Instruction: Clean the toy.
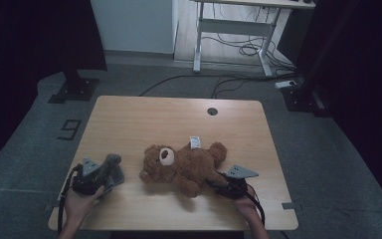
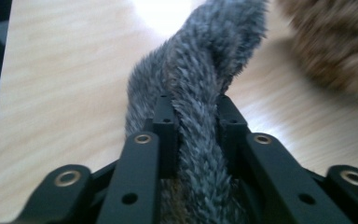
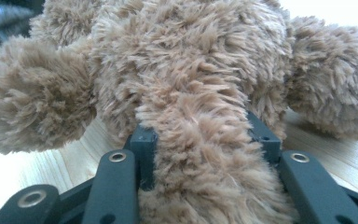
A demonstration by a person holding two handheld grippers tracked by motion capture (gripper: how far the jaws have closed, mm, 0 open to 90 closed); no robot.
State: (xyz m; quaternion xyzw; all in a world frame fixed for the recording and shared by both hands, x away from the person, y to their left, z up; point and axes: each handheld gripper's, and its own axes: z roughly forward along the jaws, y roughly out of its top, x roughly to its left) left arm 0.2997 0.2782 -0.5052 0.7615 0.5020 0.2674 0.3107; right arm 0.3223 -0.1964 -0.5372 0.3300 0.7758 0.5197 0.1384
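A brown teddy bear [image 1: 186, 162] lies on its back in the middle of the wooden table [image 1: 144, 114], its white muzzle toward the left. My right gripper [image 1: 218, 180] comes in from the near right and is shut on one of the bear's limbs [image 3: 200, 154]; the body [image 3: 177, 56] bulks behind the jaws. Near the front left corner my left gripper [image 1: 109, 173] holds a grey furry plush piece [image 1: 112, 161]. In the left gripper view that grey fur [image 2: 200, 60] runs up between the jaws and touches both. The bear [image 2: 335, 46] is blurred at upper right.
A white tag [image 1: 194, 142] sticks out of the bear's far side. A round cable hole [image 1: 212, 111] sits near the table's far edge. Beyond the table stand a white desk frame [image 1: 238, 25], floor cables and dark stand bases.
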